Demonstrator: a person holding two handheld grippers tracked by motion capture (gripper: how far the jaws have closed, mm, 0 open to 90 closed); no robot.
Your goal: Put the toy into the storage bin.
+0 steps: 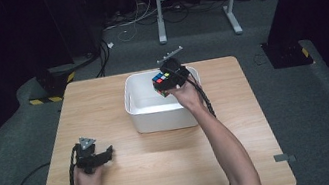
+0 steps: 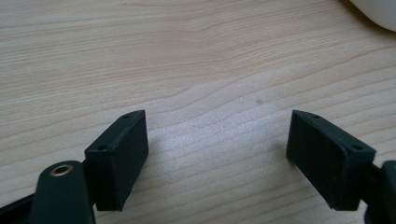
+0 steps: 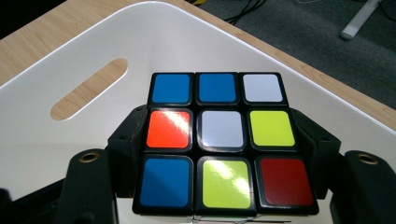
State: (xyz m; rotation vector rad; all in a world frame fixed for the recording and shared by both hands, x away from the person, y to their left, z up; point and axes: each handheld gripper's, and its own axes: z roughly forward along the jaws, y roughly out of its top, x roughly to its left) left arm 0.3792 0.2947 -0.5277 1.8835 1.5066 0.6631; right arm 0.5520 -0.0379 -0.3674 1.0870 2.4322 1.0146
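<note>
Right hand-held gripper (image 1: 167, 83) squeezes colour cube (image 3: 218, 140) over white bin (image 1: 141, 119), cube bottom hidden. Left hand-held gripper (image 2: 217, 156) wide apart, lower left.

The right tool (image 3: 219, 154) clamps a black-edged, multicoloured plastic puzzle cube (image 3: 218, 140) between its jaws, with a white plastic slot-handled bin (image 3: 60, 65) beyond and beneath it.

High cam overhead facing fwd, gripper cams close, sharing table (image 1: 163, 158)

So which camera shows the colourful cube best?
The right gripper view: the cube sits close up, every coloured square clear, held between the right tongs. The high view shows it tiny above the white bin.
</note>
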